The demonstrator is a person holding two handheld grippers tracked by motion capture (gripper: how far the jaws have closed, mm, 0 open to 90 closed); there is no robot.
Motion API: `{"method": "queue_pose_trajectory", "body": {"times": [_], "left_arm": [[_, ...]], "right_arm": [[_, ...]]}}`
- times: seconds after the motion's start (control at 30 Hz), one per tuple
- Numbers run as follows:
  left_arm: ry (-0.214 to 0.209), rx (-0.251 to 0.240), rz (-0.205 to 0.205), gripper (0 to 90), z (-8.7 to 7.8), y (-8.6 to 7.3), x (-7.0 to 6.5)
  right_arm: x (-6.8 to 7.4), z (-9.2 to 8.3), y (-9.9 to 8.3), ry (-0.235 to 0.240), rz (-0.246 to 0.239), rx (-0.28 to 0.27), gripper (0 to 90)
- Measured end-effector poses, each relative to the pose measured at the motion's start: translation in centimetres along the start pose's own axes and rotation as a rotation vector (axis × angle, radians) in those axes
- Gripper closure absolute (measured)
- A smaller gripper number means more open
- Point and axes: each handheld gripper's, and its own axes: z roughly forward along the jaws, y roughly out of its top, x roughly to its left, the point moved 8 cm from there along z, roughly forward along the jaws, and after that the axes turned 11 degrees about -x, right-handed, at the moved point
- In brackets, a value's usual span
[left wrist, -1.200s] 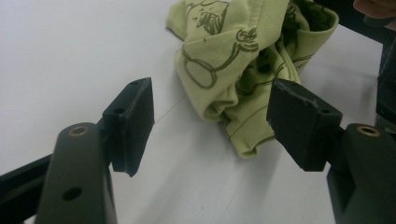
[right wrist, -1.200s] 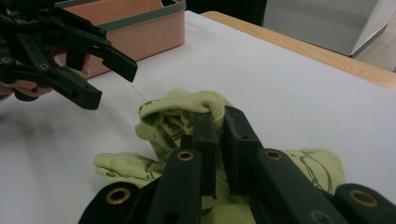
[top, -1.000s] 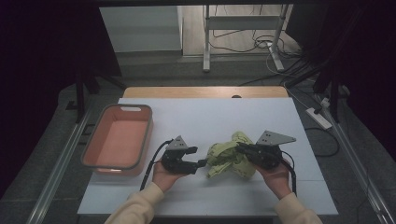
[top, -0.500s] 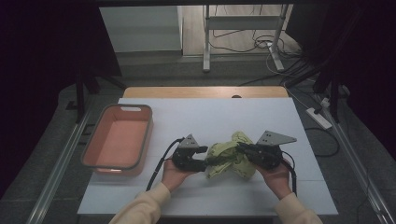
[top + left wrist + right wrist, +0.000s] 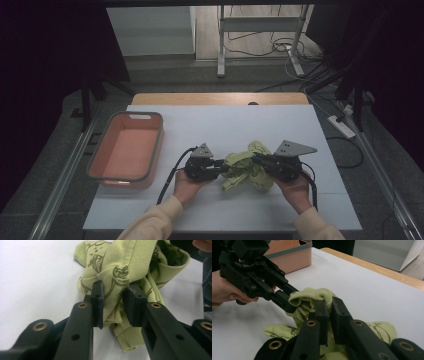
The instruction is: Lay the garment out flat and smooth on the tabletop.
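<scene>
High view: yellow-green garment (image 5: 246, 170) lies bunched on the white worktop (image 5: 220, 125), well to the right of the pink bin (image 5: 127, 150) taken as landmark. Left tongs (image 5: 221, 167) sit between bin and garment, at the garment's left edge; right tongs (image 5: 257, 159) are on the garment's far side from the bin. Step judged: a 2-handed grip being set up, right side already taken, left side being taken. Next move likely calls for a firm left pinch, then both hands drawn apart to spread the cloth; the layers are bunched, so a single layer should be caught.

Left gripper view: left tongs (image 5: 113, 302) have just been closing, with a fold of the garment (image 5: 125, 270) between the jaws. The pads touch the cloth on both sides, so the fold is pinched, though the jaws stand partly apart around its bulk. Fabric is soft knit jersey, stitched seam visible, dark olive cartoon print, heavily creased.

Right gripper view: right tongs (image 5: 329, 315) are nearly closed on a thin layer of the garment (image 5: 309, 296), jaws almost meeting. Left tongs (image 5: 288, 301) are seen biting a rolled hem on the bin side. Bin (image 5: 292, 257) is rigid plastic with a grey rim and rounded corners. Worktop is smooth, matt, wood-edged.
</scene>
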Motion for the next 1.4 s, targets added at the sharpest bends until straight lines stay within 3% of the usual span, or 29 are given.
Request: {"method": "queue_pose_trajectory", "body": {"times": [0.5, 0.67, 1.4], "left_arm": [[0.028, -0.058, 0.029, 78.9, -1.1, 1.1, 0.0], [0.023, -0.051, 0.026, 82.3, -1.3, 1.1, 0.1], [0.018, -0.113, 0.026, 83.0, -2.8, 2.6, 0.1]], "right_arm": [[0.2, -0.2, 0.3, 0.005, -0.003, -0.013, 83.7], [0.4, 0.0, 0.2, 0.009, -0.011, -0.01, 83.7], [0.8, -0.1, 0.8, 0.013, -0.023, -0.036, 83.7]]}}
